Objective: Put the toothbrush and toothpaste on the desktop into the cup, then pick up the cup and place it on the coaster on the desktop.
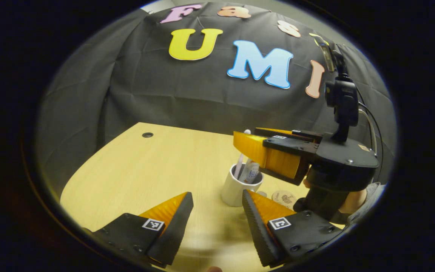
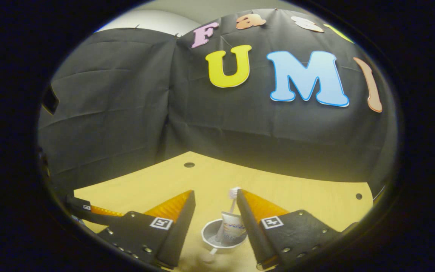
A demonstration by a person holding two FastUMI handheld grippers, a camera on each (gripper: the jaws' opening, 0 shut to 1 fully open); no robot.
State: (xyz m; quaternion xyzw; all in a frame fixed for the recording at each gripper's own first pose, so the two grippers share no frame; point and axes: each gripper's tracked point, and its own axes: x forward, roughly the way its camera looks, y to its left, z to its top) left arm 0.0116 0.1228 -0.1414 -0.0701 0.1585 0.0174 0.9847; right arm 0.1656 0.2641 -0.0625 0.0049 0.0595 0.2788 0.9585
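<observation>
We see the white ceramic cup (image 2: 224, 237), with the white toothbrush (image 2: 233, 196) and toothpaste tube (image 2: 232, 228) upright inside, directly below our nearer right gripper (image 2: 214, 207), both grippers wide open and empty, and the round wooden coaster (image 1: 284, 198) just beside it.

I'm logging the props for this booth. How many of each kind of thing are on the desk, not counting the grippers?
Cup: 1
Toothbrush, standing in the cup: 1
Toothpaste tube, standing in the cup: 1
Coaster, beside the cup: 1
Total: 4
</observation>
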